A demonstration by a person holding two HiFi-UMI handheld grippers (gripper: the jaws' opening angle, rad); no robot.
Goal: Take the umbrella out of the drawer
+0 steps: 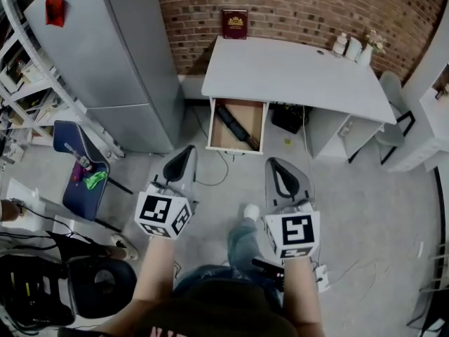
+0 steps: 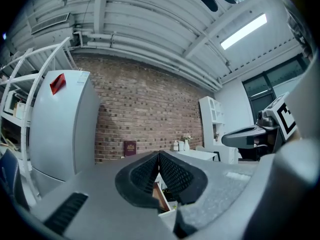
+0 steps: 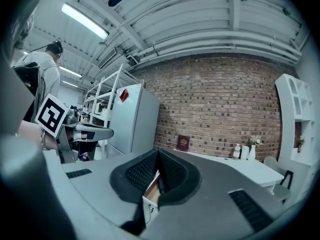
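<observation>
A black folded umbrella (image 1: 234,123) lies slantwise in the open wooden drawer (image 1: 217,126) under the white desk (image 1: 295,72). Both grippers hover over the floor short of the drawer, pointing toward it. My left gripper (image 1: 188,150) is shut and empty, off the drawer's left front corner. My right gripper (image 1: 271,162) is off its right front corner, also shut with nothing in it. In the left gripper view the pads of that gripper (image 2: 158,154) meet, with the drawer (image 2: 161,198) showing just below them. The right gripper view shows that gripper (image 3: 158,152) shut too, the drawer (image 3: 151,192) below.
A grey fridge (image 1: 105,55) stands left of the desk, white shelving (image 1: 28,83) beyond it. A blue chair (image 1: 78,173) with small items and a black stool (image 1: 104,285) are at my left. On the desk are a maroon book (image 1: 234,24) and bottles (image 1: 349,47). A cable (image 1: 214,177) trails on the floor.
</observation>
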